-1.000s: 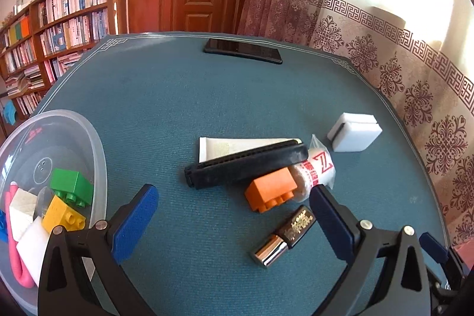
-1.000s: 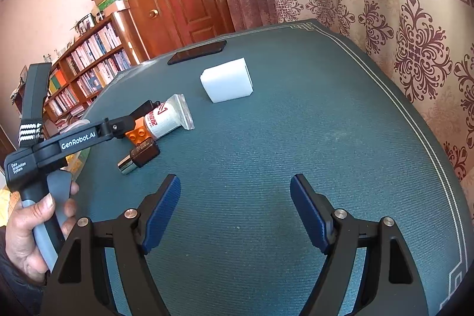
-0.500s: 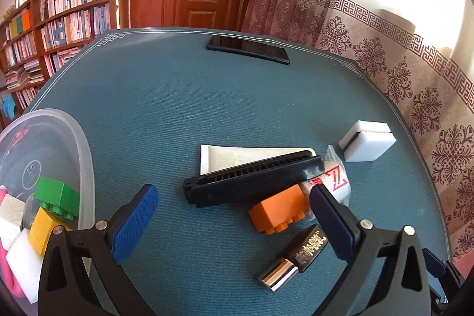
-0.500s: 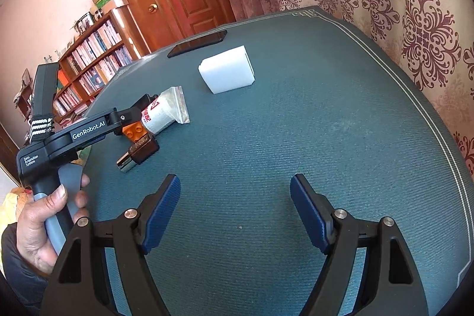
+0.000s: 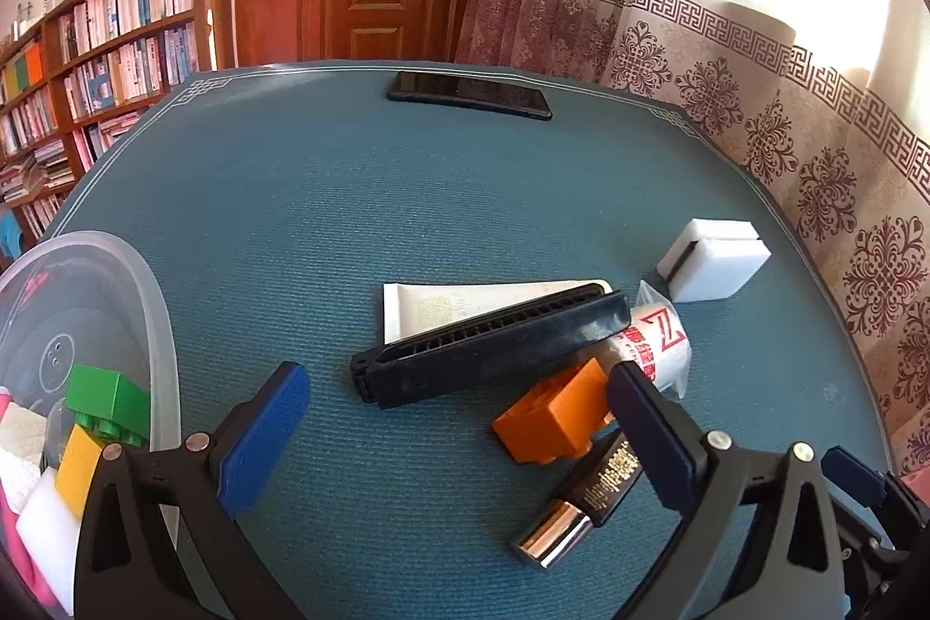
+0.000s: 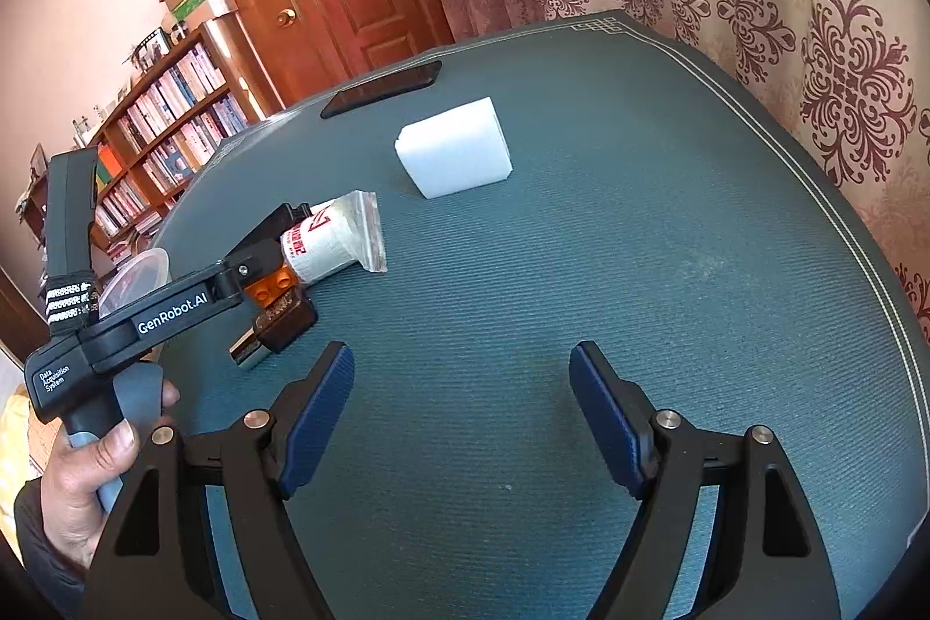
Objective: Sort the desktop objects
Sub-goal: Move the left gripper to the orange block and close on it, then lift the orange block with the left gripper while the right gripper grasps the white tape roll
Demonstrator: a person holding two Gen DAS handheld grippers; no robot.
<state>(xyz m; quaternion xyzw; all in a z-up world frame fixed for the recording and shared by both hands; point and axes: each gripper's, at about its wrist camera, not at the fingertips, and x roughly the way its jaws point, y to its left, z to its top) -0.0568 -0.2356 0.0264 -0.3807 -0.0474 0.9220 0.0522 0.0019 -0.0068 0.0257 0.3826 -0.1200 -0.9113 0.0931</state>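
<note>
Six loose things are lying mid-table: one black harmonica (image 5: 494, 347), one cream tube (image 5: 459, 306), one orange toy brick (image 5: 552, 416), one bagged white roll (image 5: 657, 341), one dark lipstick (image 5: 581, 504), one white foam block (image 5: 712, 260). The left gripper (image 5: 453, 422) is hovering released over them; the right gripper (image 6: 462, 416) is gaping above bare green cloth (image 6: 639, 242).

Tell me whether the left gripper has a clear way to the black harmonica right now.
Probably yes. The left gripper is open, and the black harmonica lies just ahead between its fingers with nothing on top. The orange block and white tube touch its sides and may get nudged.
</note>
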